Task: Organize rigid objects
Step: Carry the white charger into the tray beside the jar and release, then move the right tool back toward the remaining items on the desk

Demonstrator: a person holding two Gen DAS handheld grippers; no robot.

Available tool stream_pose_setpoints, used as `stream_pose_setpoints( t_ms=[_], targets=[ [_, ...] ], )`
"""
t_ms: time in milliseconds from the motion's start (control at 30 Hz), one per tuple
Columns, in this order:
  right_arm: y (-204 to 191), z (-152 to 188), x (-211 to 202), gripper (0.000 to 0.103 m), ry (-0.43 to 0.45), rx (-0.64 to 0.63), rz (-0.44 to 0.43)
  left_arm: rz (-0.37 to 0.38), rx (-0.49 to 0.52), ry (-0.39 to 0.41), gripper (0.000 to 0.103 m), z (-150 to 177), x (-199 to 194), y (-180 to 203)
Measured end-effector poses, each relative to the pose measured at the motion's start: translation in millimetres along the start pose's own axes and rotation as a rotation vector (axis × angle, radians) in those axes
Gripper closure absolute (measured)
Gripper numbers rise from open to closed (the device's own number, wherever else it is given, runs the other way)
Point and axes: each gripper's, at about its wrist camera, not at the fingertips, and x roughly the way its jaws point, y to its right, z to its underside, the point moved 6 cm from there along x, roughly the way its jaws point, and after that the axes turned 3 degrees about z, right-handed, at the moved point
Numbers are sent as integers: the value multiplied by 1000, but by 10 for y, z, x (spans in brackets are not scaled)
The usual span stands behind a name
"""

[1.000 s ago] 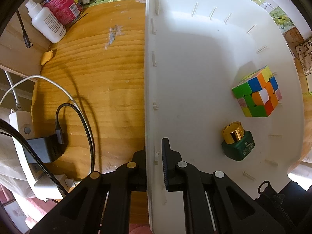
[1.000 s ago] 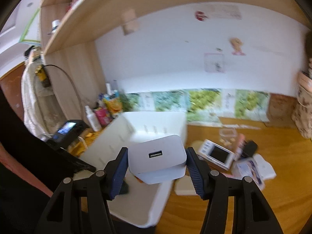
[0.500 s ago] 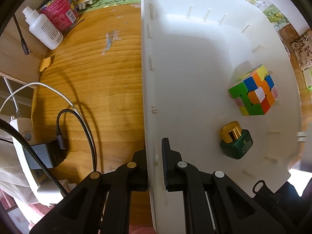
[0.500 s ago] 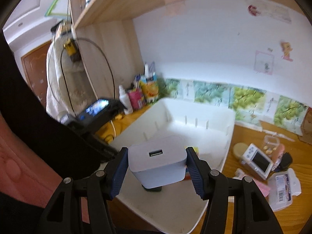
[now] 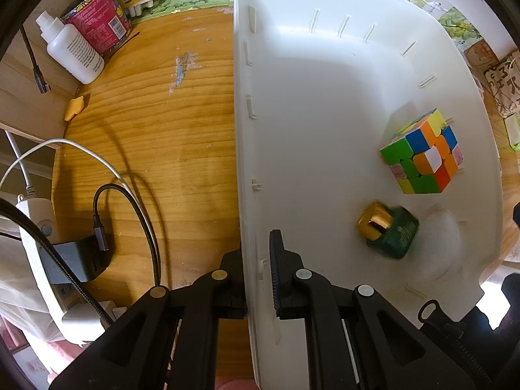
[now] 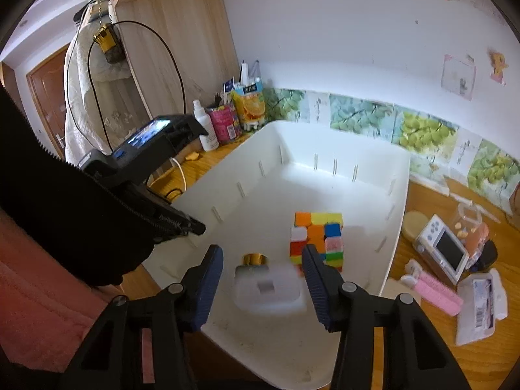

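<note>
The left gripper (image 5: 256, 279) is clamped on the near left wall of the white bin (image 5: 242, 149), one finger outside and one inside, pointing straight down, so the bin is held steady on the wooden desk (image 5: 156, 123).

The right gripper (image 6: 262, 271) is held above the bin's near end, tilted downward. Its jaws have just been closing, yet they stand apart and nothing is pressed between them. The white charger (image 6: 269, 289) is seen blurred below and between the fingers, apparently falling or just landed on the bin floor; in the left wrist view it shows only as a pale smear (image 5: 438, 230) right of the green jar (image 5: 388, 230). Whether it has come to rest cannot be told.

The cube (image 6: 317, 239) lies further back in the bin, and the jar, with its gold cap, is just behind the charger, close to it or touching.

The step in hand is judged to be the release of the charger into the bin. It is done well if the right gripper is lifted clear without the jar or cube being knocked, and if the clamp on the wall is kept firm until the charger has settled. Other items remain on the desk to the right of the bin, so more is probably left to be sorted.
</note>
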Motion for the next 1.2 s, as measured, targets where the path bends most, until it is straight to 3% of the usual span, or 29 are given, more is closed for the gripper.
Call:
stream_pose_setpoints(
  t_ms=[167,367,567,700,767,1000,1200],
  targets=[
    [65,-44,-11,52,19,13,21,1,-5,-1,93,3,14,1],
    [313,-88,-122,51,96,69,117,-3,-5,-2,93,5,16,-5],
    [626,-108,-251,38,162,134,220,-4,-8,-1,93,9,24,-5],
    [843,-97,-361,24,199,168,298,-3,-9,0,93,9,22,-9],
    [970,-91,-402,22,211,193,338,-2,-10,1,93,11,22,-6],
    [1446,7,-492,20,218,336,458,-6,-9,0,93,10,18,-11],
    [1814,195,-406,17,135,416,583,-13,-9,-2,93,5,30,-7]
  ],
)
